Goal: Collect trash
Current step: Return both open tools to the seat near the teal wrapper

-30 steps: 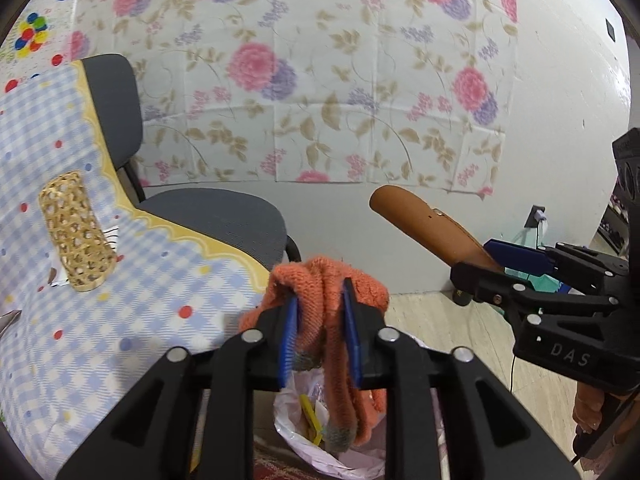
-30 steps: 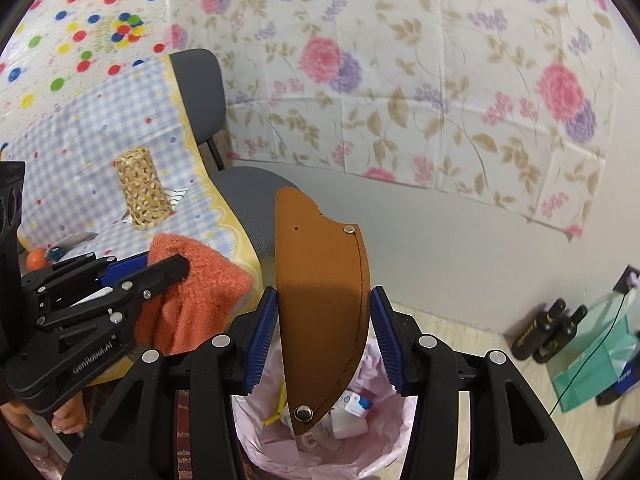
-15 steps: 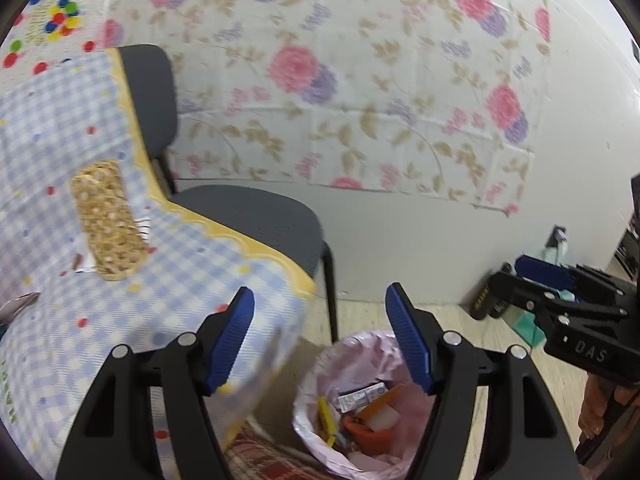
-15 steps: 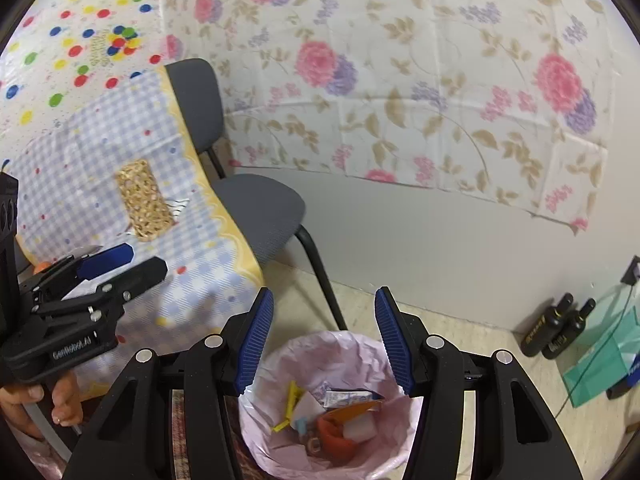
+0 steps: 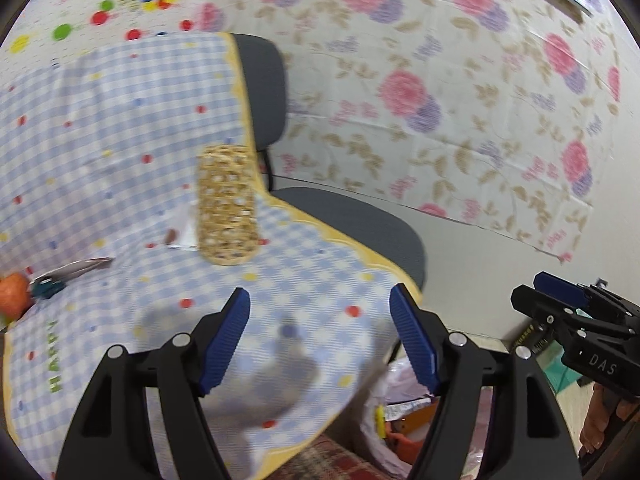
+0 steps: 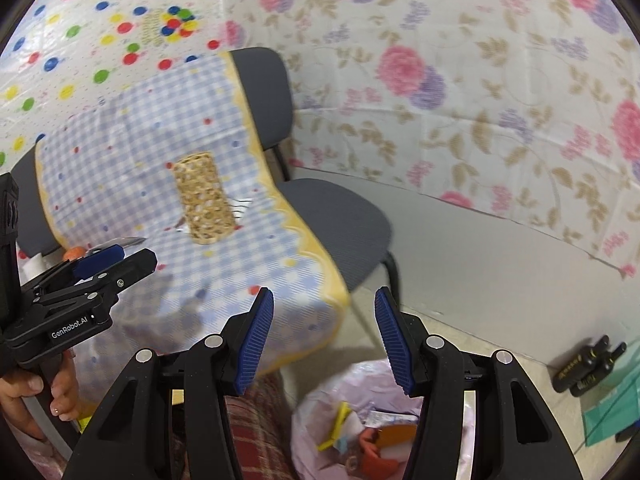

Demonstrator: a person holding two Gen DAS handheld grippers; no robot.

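My left gripper (image 5: 320, 292) hovers over the corner of the checked tablecloth (image 5: 120, 120); its jaws are opening and nothing is between them. My right gripper (image 6: 324, 292) is open and empty, above the pink-lined trash bin (image 6: 320, 400). In the bin lie an orange knit piece and a brown sheath (image 6: 384, 436) among wrappers. A woven wicker cylinder (image 5: 226, 204) lies on the cloth ahead, with a scrap of paper (image 5: 186, 232) beside it. The right wrist view shows the left gripper (image 6: 132, 258) at the left; the left wrist view shows the right gripper (image 5: 528, 288) at the right.
A grey chair (image 5: 352, 224) stands behind the table corner, against the flowered wall. Scissors (image 5: 72, 270) and an orange fruit (image 5: 14, 296) lie at the cloth's left. Black bottles (image 6: 588, 364) and a green bag sit on the floor at the right.
The left gripper let go of the orange knit piece and the right let go of the brown sheath; both now lie in the bin. Both grippers swung left, over the table.
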